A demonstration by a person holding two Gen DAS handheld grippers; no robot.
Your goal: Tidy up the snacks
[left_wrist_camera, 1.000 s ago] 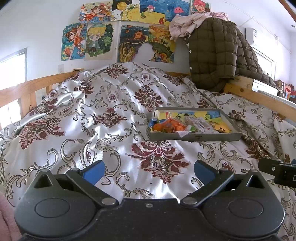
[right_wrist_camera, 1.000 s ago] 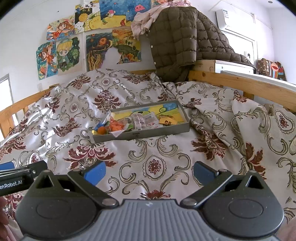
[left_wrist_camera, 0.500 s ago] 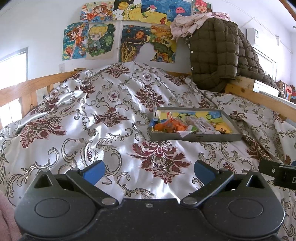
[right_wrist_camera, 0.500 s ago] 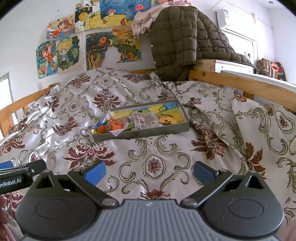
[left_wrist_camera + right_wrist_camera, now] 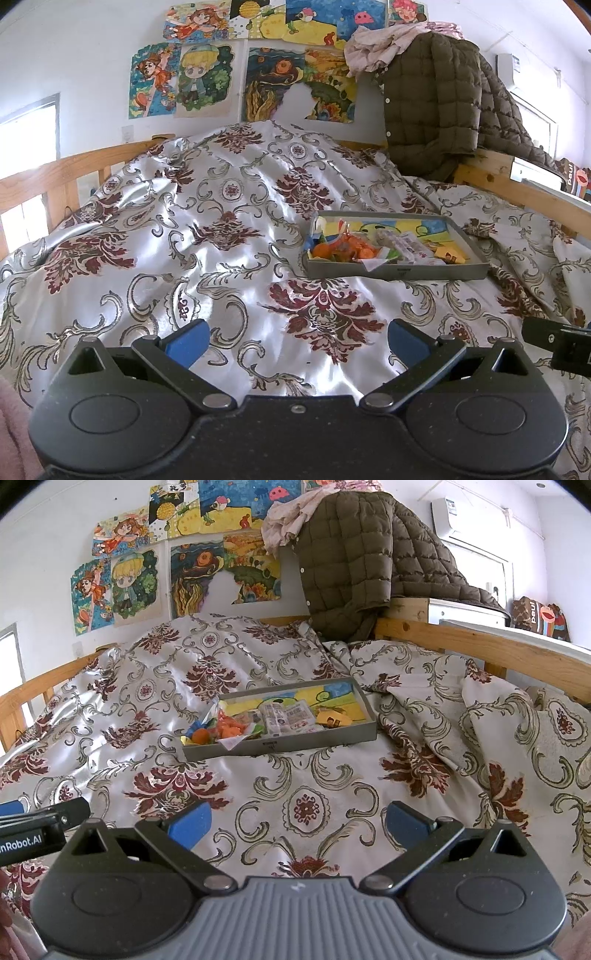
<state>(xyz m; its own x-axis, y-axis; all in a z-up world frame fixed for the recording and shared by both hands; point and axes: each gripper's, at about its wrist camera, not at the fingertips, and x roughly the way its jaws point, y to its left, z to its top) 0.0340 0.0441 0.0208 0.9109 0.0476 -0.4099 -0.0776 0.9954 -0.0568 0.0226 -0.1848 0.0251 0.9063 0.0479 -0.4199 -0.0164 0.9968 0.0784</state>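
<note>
Your left gripper [image 5: 297, 341] and right gripper [image 5: 299, 821] both hang low over the patterned quilt [image 5: 207, 236], jaws spread wide and holding nothing. The snacks sit well ahead of you in the grey tray [image 5: 317, 738]: an orange pile [image 5: 231, 729] at its left end, clear printed packets [image 5: 288, 716] in the middle, a yellow packet [image 5: 330, 718] to the right.

The risks, as I judge them: the tray rests on soft, rumpled bedding (not a firm surface), so pressing on its rim could tip it or slide it. The wrappers look slick and overlap, so 1 pinch may drag 2 out, or lose its hold. With both grippers side by side, you could knock them together on the reach in.

Readable writing is scarce: "nRobot.AI" on the left gripper's finger in the right view, and "paul" on a bag [image 5: 539, 618] at the far right. The packet labels are too small to read.
</note>
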